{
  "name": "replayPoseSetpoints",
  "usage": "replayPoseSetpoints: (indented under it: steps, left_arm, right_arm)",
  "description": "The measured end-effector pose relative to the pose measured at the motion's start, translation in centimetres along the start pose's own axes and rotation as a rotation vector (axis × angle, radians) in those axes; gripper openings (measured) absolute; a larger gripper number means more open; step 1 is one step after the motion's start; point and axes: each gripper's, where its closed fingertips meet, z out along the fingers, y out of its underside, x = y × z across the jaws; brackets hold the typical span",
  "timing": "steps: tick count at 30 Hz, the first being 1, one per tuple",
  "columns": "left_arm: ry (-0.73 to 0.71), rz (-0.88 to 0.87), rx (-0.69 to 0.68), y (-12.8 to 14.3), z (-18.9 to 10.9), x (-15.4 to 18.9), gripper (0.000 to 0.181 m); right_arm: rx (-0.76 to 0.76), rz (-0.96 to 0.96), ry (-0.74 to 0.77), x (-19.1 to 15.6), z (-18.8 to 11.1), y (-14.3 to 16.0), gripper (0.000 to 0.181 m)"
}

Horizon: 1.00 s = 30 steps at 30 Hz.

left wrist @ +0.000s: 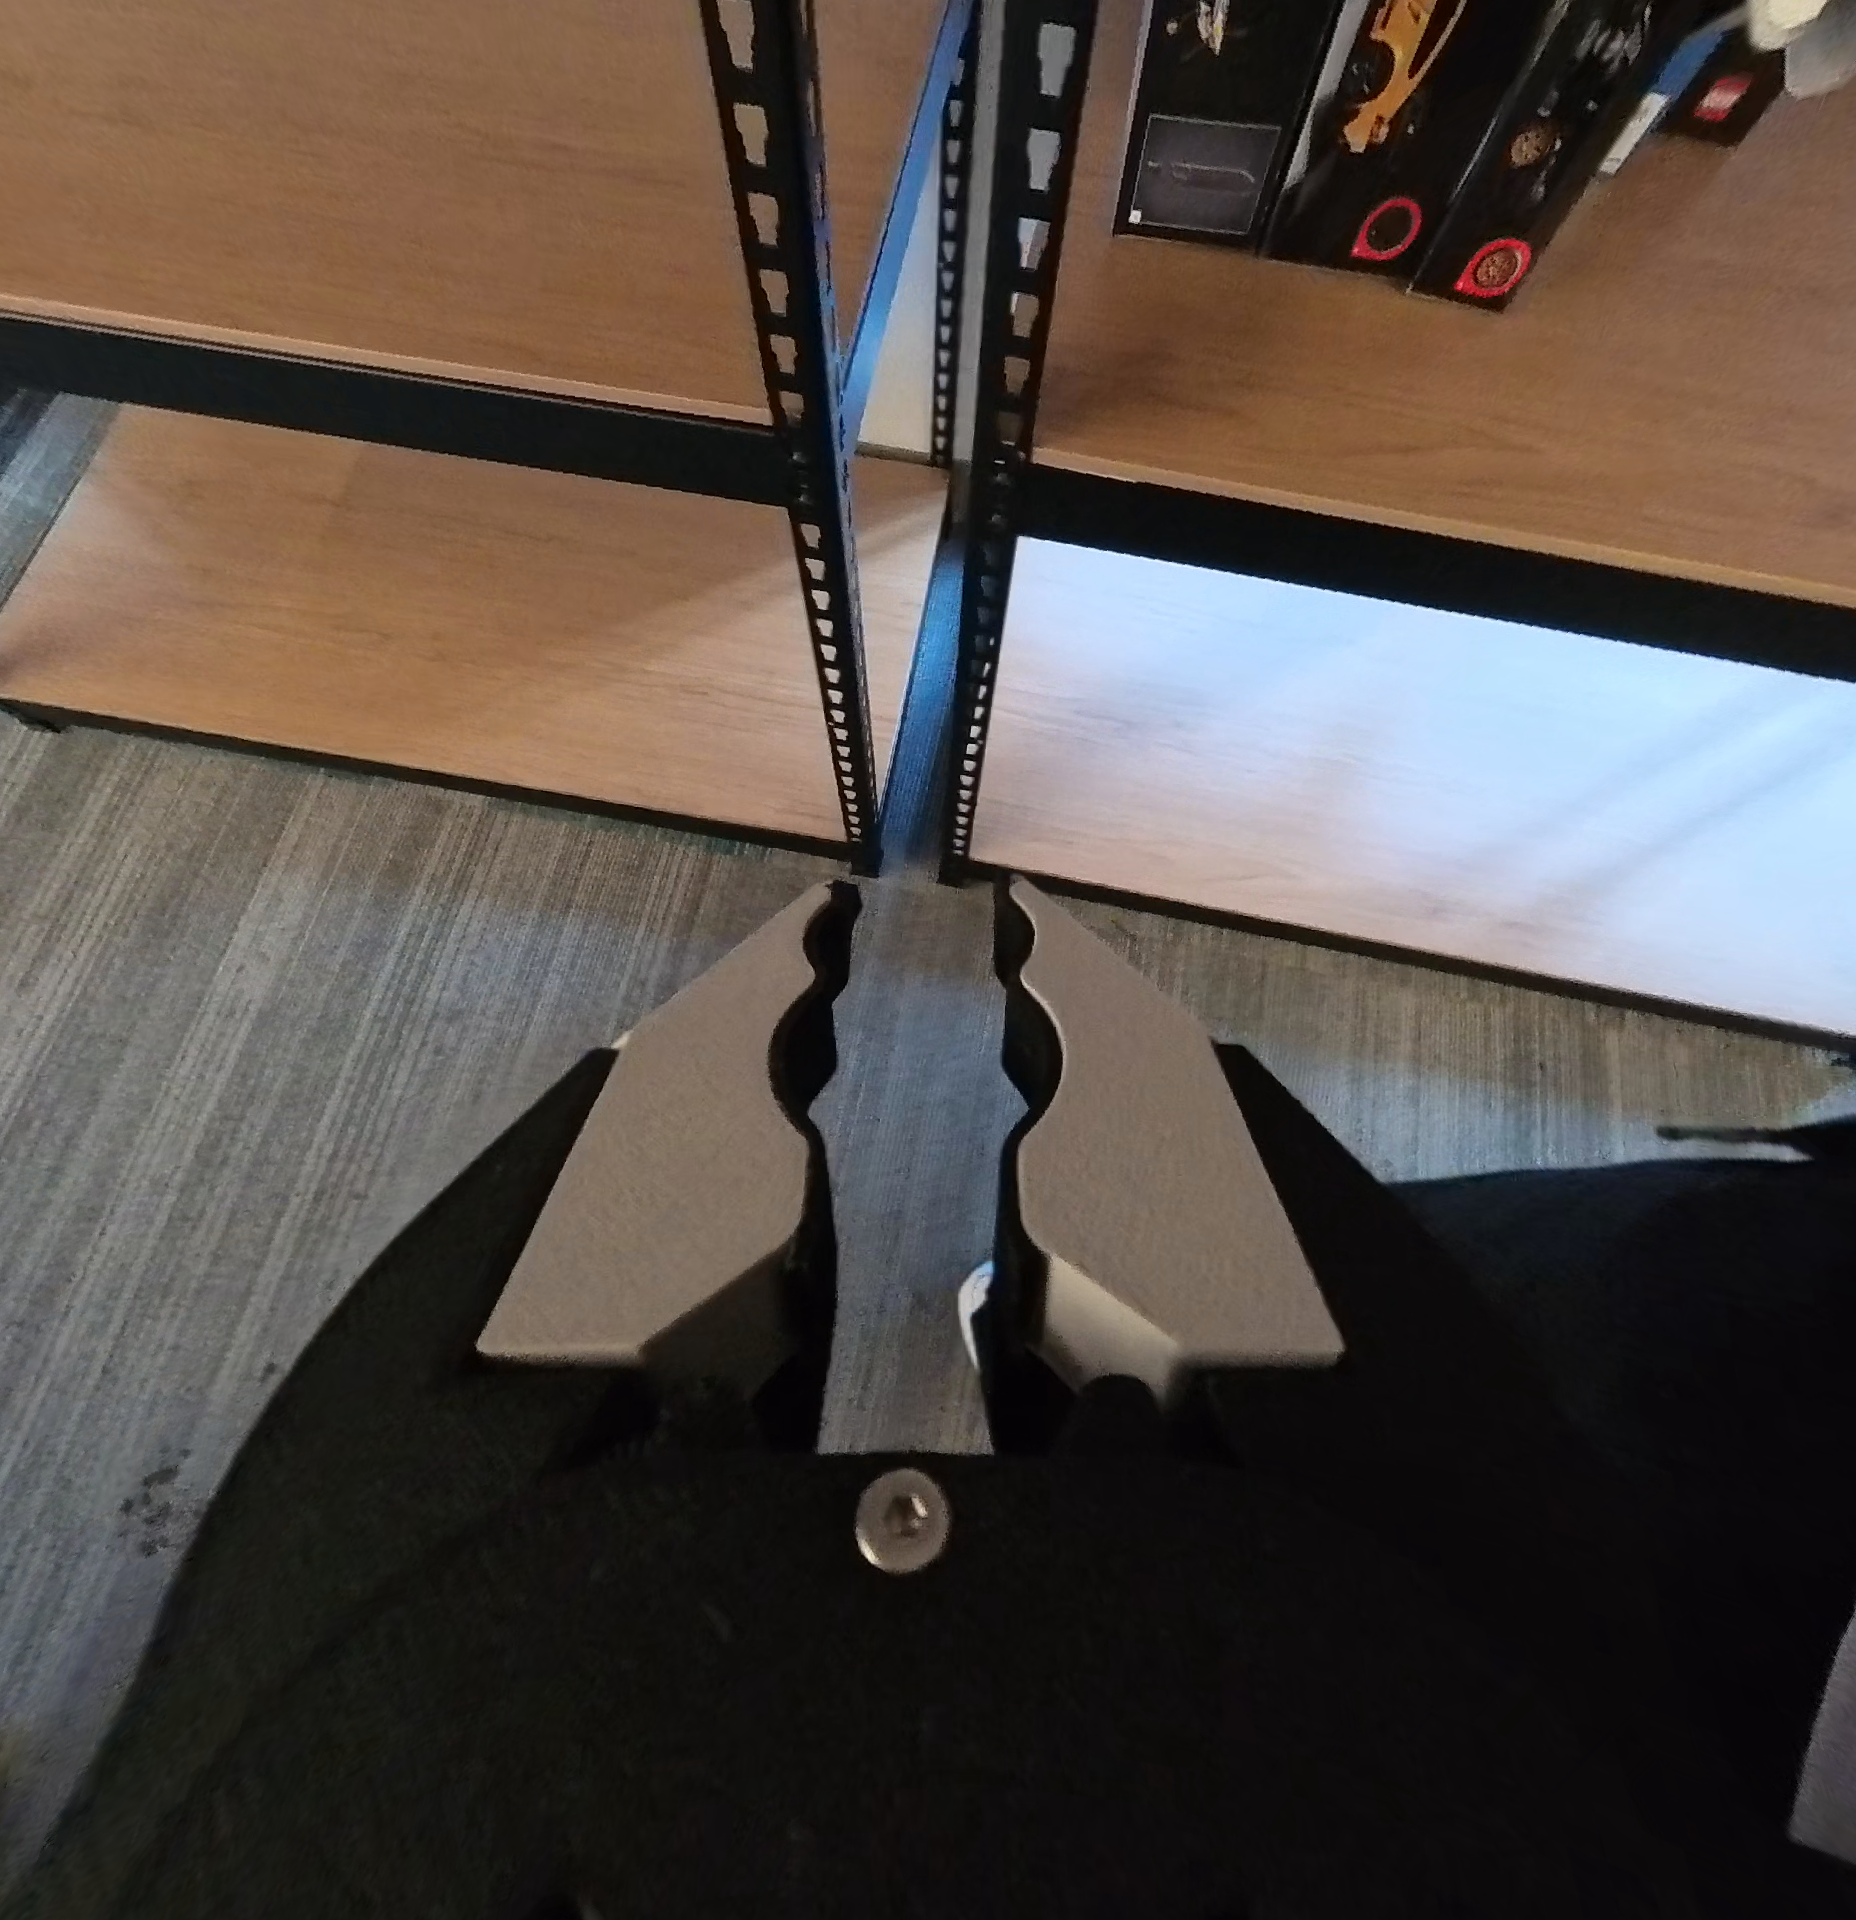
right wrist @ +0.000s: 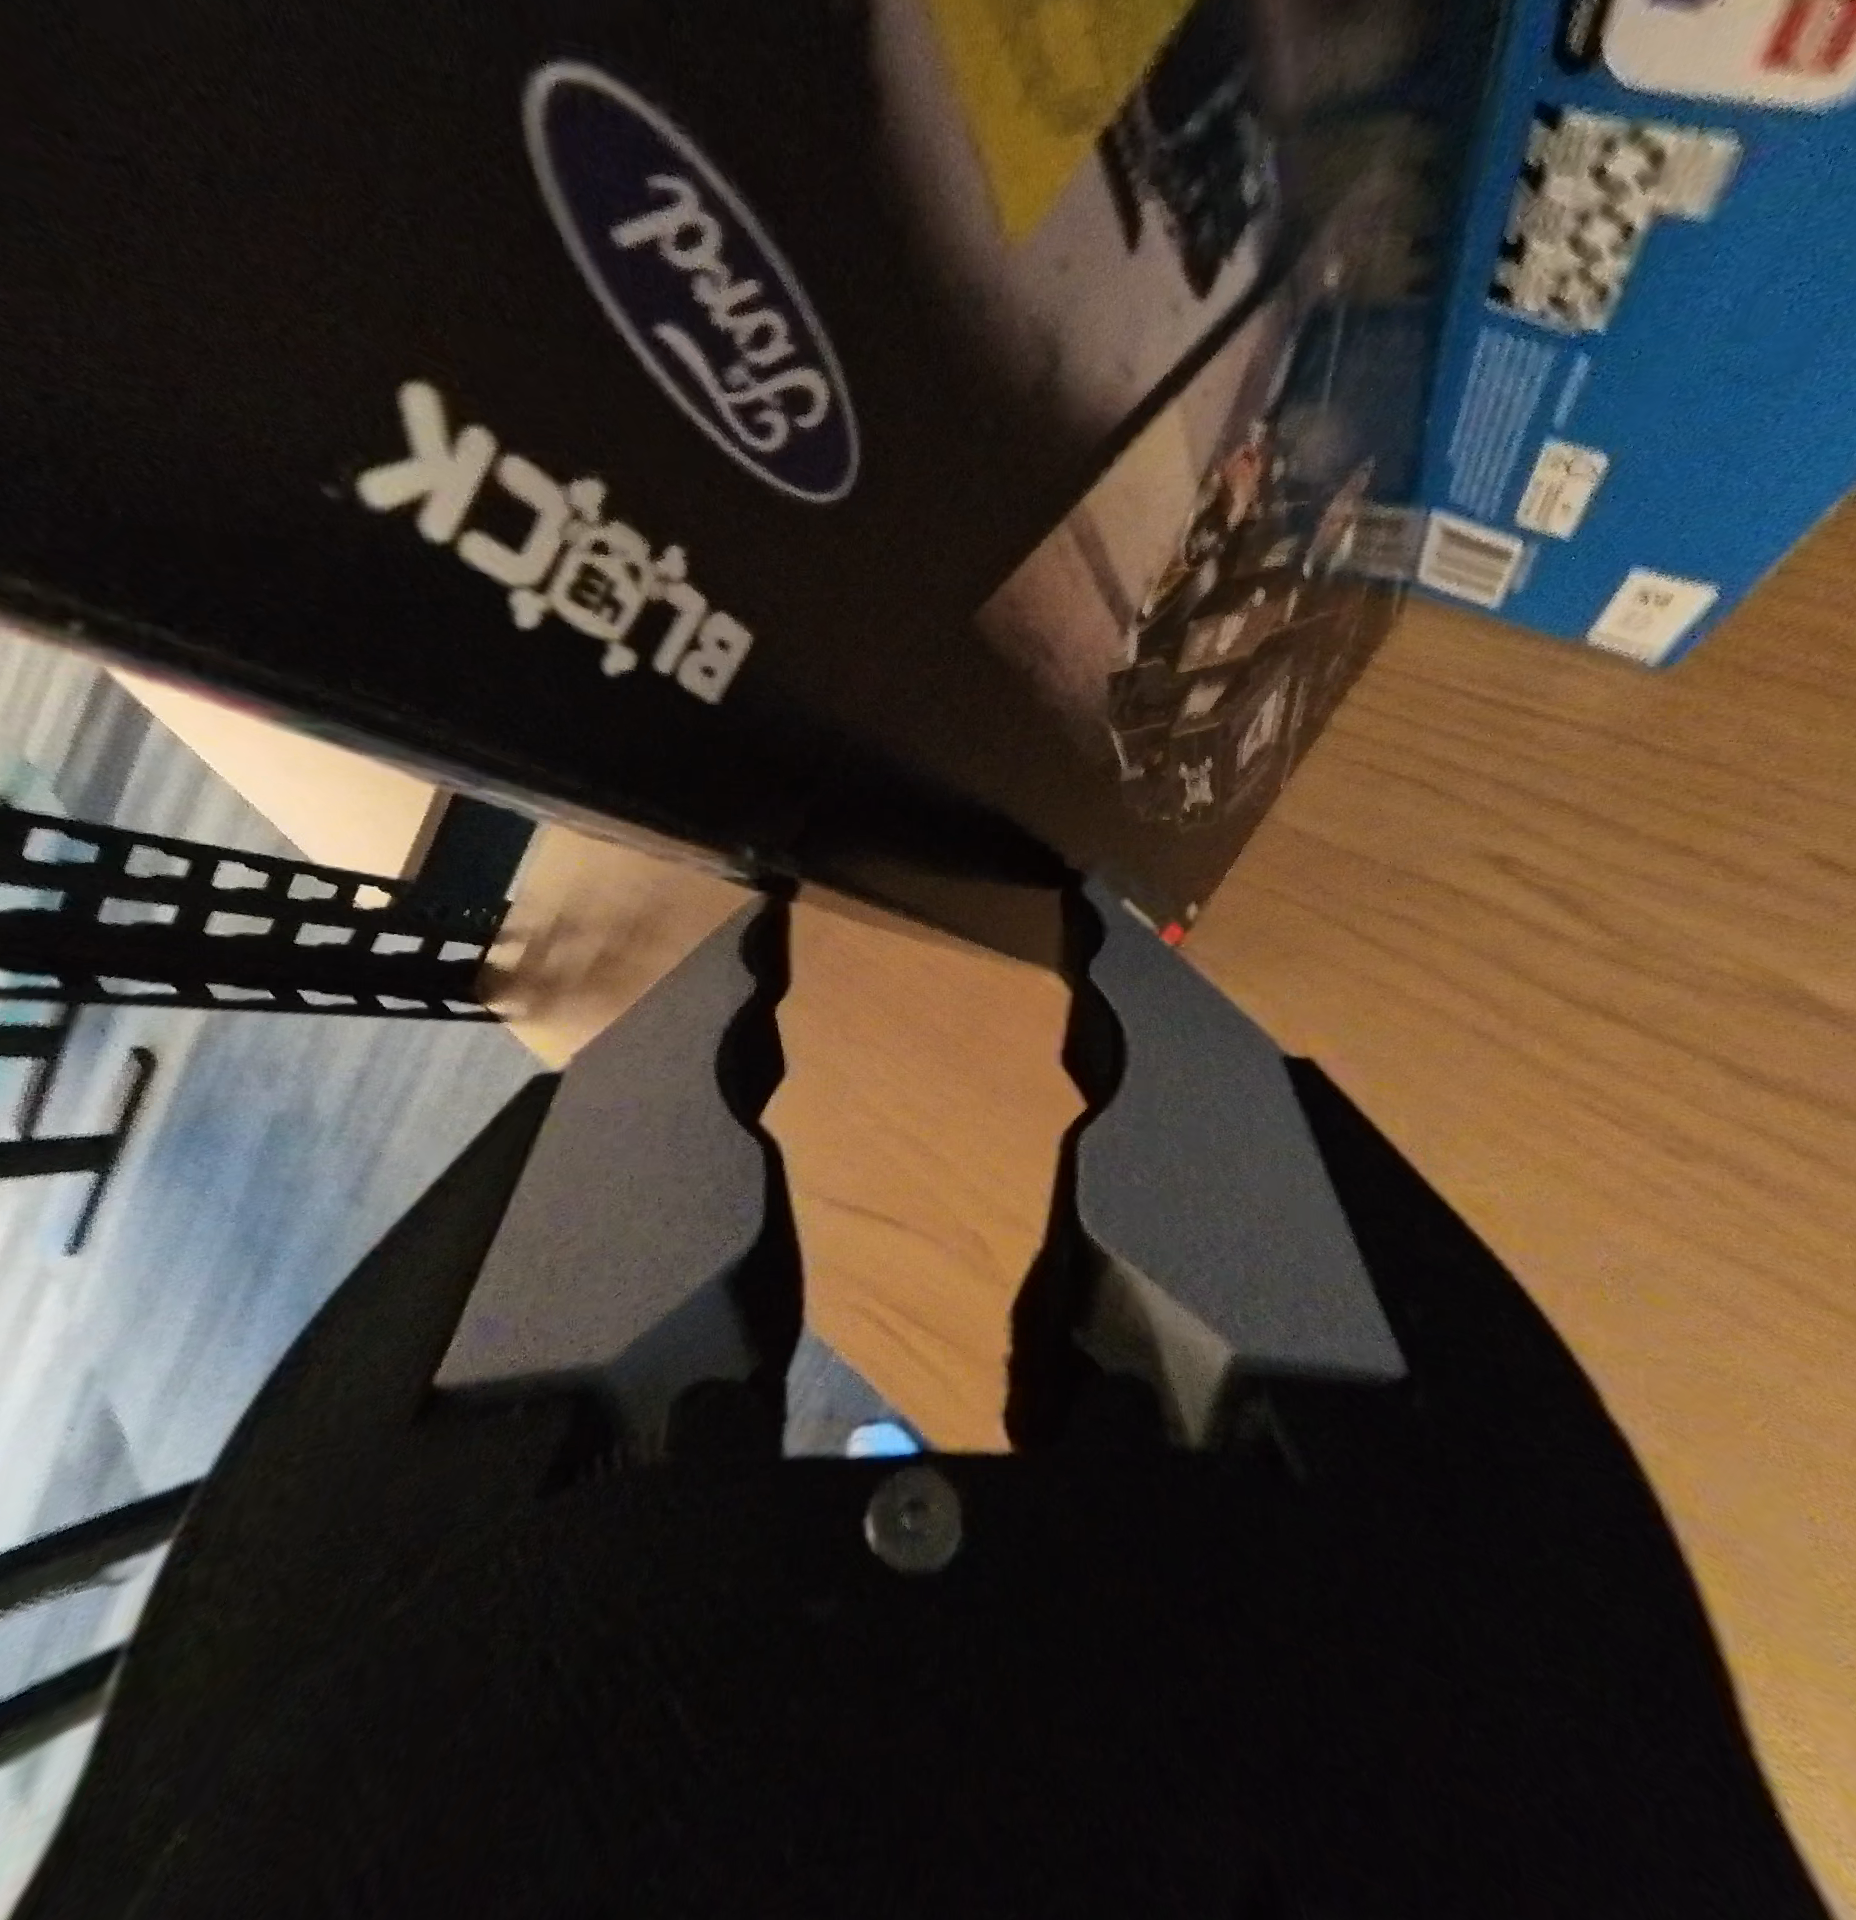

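My left gripper (left wrist: 926,899) is open and empty. It points down at grey carpet (left wrist: 280,1039), just in front of the feet of two black slotted shelf uprights (left wrist: 799,416). My right gripper (right wrist: 934,904) is open, its jaws wide apart. Its tips are at the lower edge of a large black box (right wrist: 488,312) with a blue oval logo, which stands on a wooden shelf (right wrist: 1526,1039). Only shelf wood shows between the fingers. I cannot tell whether the tips press on the box.
A blue box (right wrist: 1630,364) stands behind the black one. A black slotted upright (right wrist: 228,935) marks the shelf's edge at left. In the left wrist view several dark boxes (left wrist: 1371,156) stand on the upper right shelf above low wooden boards (left wrist: 436,623). A dark shape (left wrist: 1630,1351) lies at right. Across from one pair of fingers to the other is roughly 55 cm.
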Motion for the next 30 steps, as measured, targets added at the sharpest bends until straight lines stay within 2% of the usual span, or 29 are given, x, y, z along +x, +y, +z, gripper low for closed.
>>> replayPoseSetpoints:
  steps: [1,2,6,10,12,14,17,20,22,23,26,29,30]
  left_arm:
    - [0.004,0.012,0.001,-0.1,-0.1,-0.4,0.025]
    - [0.009,0.021,0.005,-0.2,-0.3,-0.8,0.025]
    - [0.045,0.032,0.064,-1.4,-1.2,-2.2,0.026]
    - [0.097,0.013,0.135,-2.4,-1.6,-3.7,0.028]
    - [0.134,0.021,0.184,-3.3,-1.6,-4.1,0.03]
    - [0.167,0.057,0.243,-4.7,-1.5,-4.1,0.031]
    - [0.201,0.129,0.335,-8.7,-1.3,-3.2,0.033]
    - [0.244,0.225,0.435,-14.5,-1.2,-0.8,0.044]
    - [0.256,0.28,0.505,-19.1,-1.4,1.3,0.054]
    - [0.268,0.309,0.539,-21.4,-1.6,2.6,0.06]
    - [0.275,0.405,0.646,-28.4,-2.9,6.5,0.069]
    - [0.281,0.431,0.712,-34.2,-4.2,9.9,0.071]
    - [0.299,0.407,0.719,-35.9,-4.5,10.9,0.071]
  right_arm:
    - [-0.016,0.038,0.005,0.1,-0.4,0.5,0.04]
    - [-0.021,0.073,0.001,0.1,-0.9,1.2,0.037]
    - [0.036,0.097,-0.011,-0.8,-3.8,5.2,0.038]
    - [0.098,0.018,-0.048,-4.0,-7.8,12.5,0.035]
    - [0.122,-0.083,-0.059,-6.3,-10.1,16.3,0.035]
    - [0.193,-0.2,-0.061,-8.6,-13.1,18.4,0.029]
    - [0.352,-0.386,-0.069,-12.3,-18.8,18.2,0.017]
    - [0.401,-0.519,-0.067,-14.8,-24.2,16.2,0.007]
    - [0.46,-0.546,-0.07,-15.8,-27.8,13.9,0.008]
    - [0.511,-0.557,-0.089,-16.6,-29.6,12.6,0.016]
    - [0.669,-0.546,-0.143,-18.7,-34.7,9.1,0.074]
    - [0.671,-0.601,-0.335,-22.4,-38.1,8.3,0.076]
    - [0.648,-0.62,-0.378,-23.5,-39.2,7.9,0.072]
